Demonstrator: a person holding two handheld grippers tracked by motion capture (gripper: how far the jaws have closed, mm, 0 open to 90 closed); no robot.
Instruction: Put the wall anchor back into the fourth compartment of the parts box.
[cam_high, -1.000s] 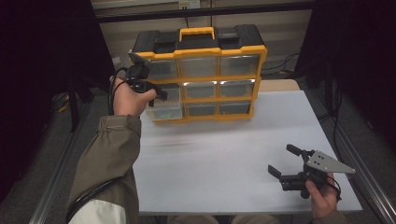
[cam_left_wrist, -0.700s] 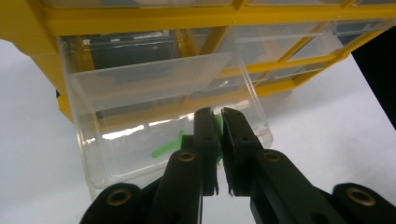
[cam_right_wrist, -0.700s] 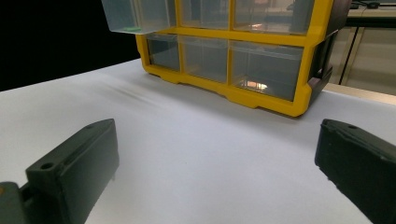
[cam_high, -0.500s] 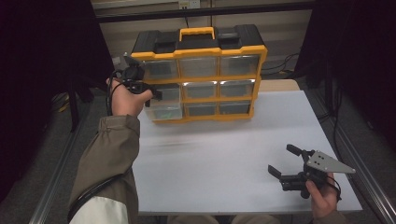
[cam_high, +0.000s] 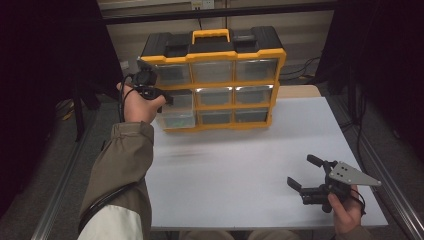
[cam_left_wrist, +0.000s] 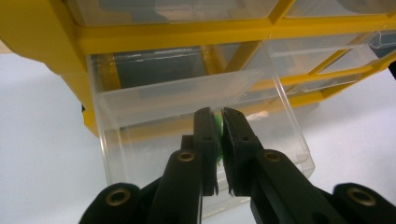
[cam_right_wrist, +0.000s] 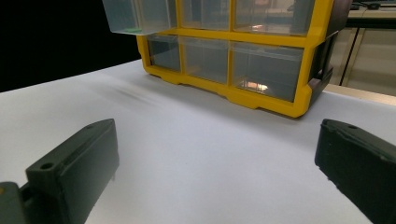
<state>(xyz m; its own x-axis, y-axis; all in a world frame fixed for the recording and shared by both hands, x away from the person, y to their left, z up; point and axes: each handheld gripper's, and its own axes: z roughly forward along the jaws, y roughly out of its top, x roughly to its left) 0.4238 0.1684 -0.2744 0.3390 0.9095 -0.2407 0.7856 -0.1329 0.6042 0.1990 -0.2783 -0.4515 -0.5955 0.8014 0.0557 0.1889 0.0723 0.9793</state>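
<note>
- Clear plastic drawer (cam_left_wrist: 201, 135) of the yellow-framed organiser cabinet (cam_high: 215, 82) stands pulled out, just ahead of and below the left gripper (cam_left_wrist: 219, 122); its open top faces those jaws.
- Between the left gripper's jaws, near the tips, sits a small bright green object (cam_left_wrist: 215, 126). The jaws are clenched on it, with a thin slit left between them; what the object is cannot be told.
- From the high view, the left gripper (cam_high: 157, 92) hangs at the cabinet's left column, over the drawer (cam_high: 176, 119) that juts from the bottom row.
- Beyond the right gripper's jaws the white table top (cam_right_wrist: 196, 154) lies bare, and the cabinet (cam_right_wrist: 243, 56) stands well ahead of them.
- At the table's near right corner the right gripper (cam_high: 306, 172) has its jaws spread wide, released, with nothing between them, well apart from the cabinet.
</note>
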